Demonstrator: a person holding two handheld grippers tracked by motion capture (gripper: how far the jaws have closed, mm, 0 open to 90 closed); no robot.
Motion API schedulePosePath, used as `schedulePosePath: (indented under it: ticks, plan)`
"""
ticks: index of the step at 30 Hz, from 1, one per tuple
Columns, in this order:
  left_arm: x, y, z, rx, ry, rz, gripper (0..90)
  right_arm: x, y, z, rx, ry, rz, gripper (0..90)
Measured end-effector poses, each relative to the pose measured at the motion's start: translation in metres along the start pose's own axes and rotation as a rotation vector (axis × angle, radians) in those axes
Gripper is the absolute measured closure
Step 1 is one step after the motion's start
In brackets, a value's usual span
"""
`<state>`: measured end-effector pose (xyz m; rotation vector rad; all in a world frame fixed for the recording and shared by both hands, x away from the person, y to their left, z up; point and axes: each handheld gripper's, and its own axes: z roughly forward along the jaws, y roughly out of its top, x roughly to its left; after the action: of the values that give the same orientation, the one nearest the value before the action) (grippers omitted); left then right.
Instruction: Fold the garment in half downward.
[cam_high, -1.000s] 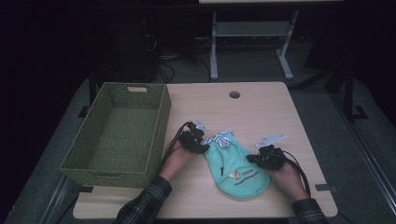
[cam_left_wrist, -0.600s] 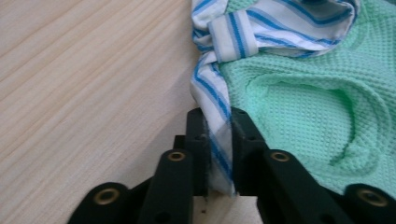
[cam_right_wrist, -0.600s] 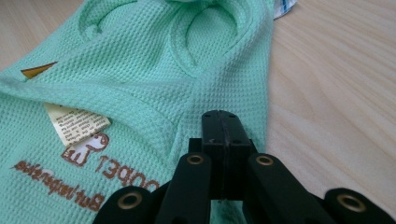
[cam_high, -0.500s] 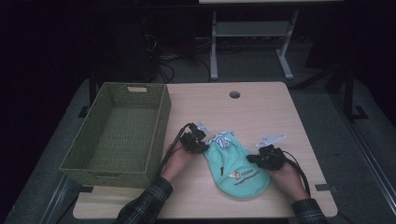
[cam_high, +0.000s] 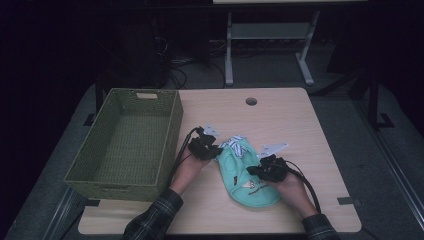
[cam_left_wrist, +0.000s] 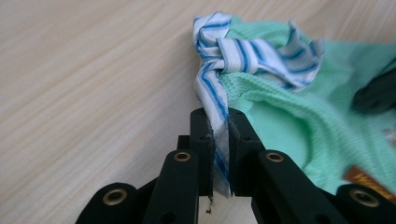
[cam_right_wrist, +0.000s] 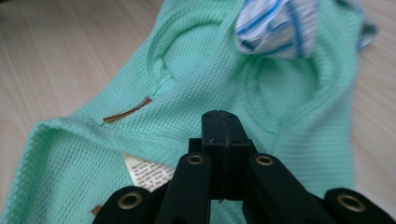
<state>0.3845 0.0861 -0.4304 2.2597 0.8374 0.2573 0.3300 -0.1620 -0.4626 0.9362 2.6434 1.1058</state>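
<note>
Left gripper (cam_left_wrist: 219, 154) had just been closing, and its jaws now pinched the striped strap (cam_left_wrist: 215, 100) near the knot, at the top edge of the green cloth (cam_high: 246, 175). Right gripper (cam_right_wrist: 223, 140) had its jaws fully together, resting on the cloth's weave; can't tell if any fabric was caught between them. Compared with a second ago, the left jaws went from spread to clamped, while the cloth lay in the same spot on the table (cam_high: 300, 120), just right of the empty basket (cam_high: 127, 140). Judged: grasp on the strap done, so the cloth was ready to lift or pull toward the basket. The strap may slip.
</note>
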Motion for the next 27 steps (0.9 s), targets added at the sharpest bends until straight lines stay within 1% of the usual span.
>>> schedulePosePath:
  ticks: [1, 2, 3, 4, 5, 6, 7, 8, 9, 10, 11, 12, 13, 14, 15, 16, 17, 18, 19, 20, 21, 24, 26, 27]
  plan:
    - [0.0, 0.001, -0.002, -0.014, -0.007, -0.011, 82.1, 0.0, 0.0, 0.0, 0.0, 0.0, 0.0, 90.0]
    - [0.0, 0.002, -0.006, -0.031, -0.009, -0.013, 82.1, 0.003, 0.001, 0.006, 0.017, -0.002, -0.005, 90.0]
    - [0.0, 0.002, -0.006, -0.031, -0.009, -0.013, 82.1, 0.003, 0.001, 0.006, 0.017, -0.002, -0.005, 90.0]
    - [0.0, 0.005, -0.011, -0.049, -0.016, -0.014, 82.1, 0.004, 0.003, 0.01, 0.014, 0.0, -0.008, 90.0]
    - [0.0, 0.005, -0.011, -0.049, -0.016, -0.014, 82.1, 0.004, 0.003, 0.01, 0.014, 0.0, -0.008, 90.0]
    - [-0.001, 0.007, -0.017, -0.069, -0.022, -0.017, 82.1, 0.004, 0.005, 0.012, 0.011, -0.001, -0.011, 90.0]
    - [-0.001, 0.007, -0.017, -0.069, -0.022, -0.017, 82.1, 0.004, 0.005, 0.012, 0.011, -0.001, -0.011, 90.0]
    - [-0.001, 0.009, -0.022, -0.093, -0.036, -0.014, 82.1, 0.004, 0.007, 0.015, 0.007, -0.004, -0.003, 90.0]
    - [-0.001, 0.009, -0.022, -0.093, -0.036, -0.014, 82.1, 0.004, 0.007, 0.015, 0.007, -0.004, -0.003, 90.0]
    - [-0.001, 0.01, -0.026, -0.11, -0.049, -0.023, 82.1, 0.003, 0.009, 0.017, 0.003, -0.008, -0.001, 90.0]
    - [-0.001, 0.01, -0.026, -0.11, -0.049, -0.023, 82.1, 0.003, 0.009, 0.017, 0.003, -0.008, -0.001, 90.0]
    - [-0.001, 0.011, -0.029, -0.128, -0.058, -0.033, 82.1, 0.002, 0.01, 0.018, 0.002, -0.007, -0.003, 90.0]
    - [0.0, 0.011, -0.031, -0.128, -0.06, -0.028, 82.1, 0.002, 0.012, 0.019, 0.001, -0.013, -0.002, 90.0]
    - [0.0, 0.012, -0.033, -0.14, -0.059, -0.037, 82.1, 0.002, 0.013, 0.021, -0.003, -0.015, -0.002, 90.0]
    - [0.0, 0.012, -0.036, -0.15, -0.054, -0.035, 82.1, 0.002, 0.014, 0.021, 0.001, -0.018, -0.006, 90.0]
    - [0.0, 0.013, -0.04, -0.166, -0.041, -0.041, 82.2, 0.002, 0.018, 0.02, 0.014, -0.044, -0.026, 89.9]
    - [0.0, 0.013, -0.04, -0.166, -0.041, -0.041, 82.2, 0.002, 0.018, 0.02, 0.014, -0.044, -0.026, 89.9]
    - [0.002, 0.014, -0.045, -0.177, -0.026, -0.043, 82.2, 0.001, 0.018, 0.012, -0.011, -0.037, -0.012, 90.0]
    - [0.002, 0.014, -0.045, -0.177, -0.026, -0.043, 82.2, 0.001, 0.018, 0.012, -0.011, -0.037, -0.012, 90.0]
    - [0.005, 0.014, -0.05, -0.189, -0.01, -0.048, 82.2, 0.0, 0.016, 0.004, -0.02, -0.039, -0.007, 89.9]
    - [0.007, 0.014, -0.052, -0.195, -0.005, -0.055, 82.2, 0.0, 0.014, 0.001, -0.019, -0.038, -0.004, 90.0]
    - [0.007, 0.013, -0.054, -0.202, -0.004, -0.061, 82.2, 0.002, 0.007, -0.007, -0.019, -0.032, -0.005, 89.9]
    - [0.007, 0.013, -0.055, -0.2, -0.005, -0.054, 82.2, 0.005, 0.001, -0.011, 0.005, -0.027, -0.013, 89.9]
    - [0.006, 0.014, -0.055, -0.202, -0.006, -0.055, 82.2, 0.005, 0.001, -0.011, 0.005, -0.027, -0.013, 89.9]
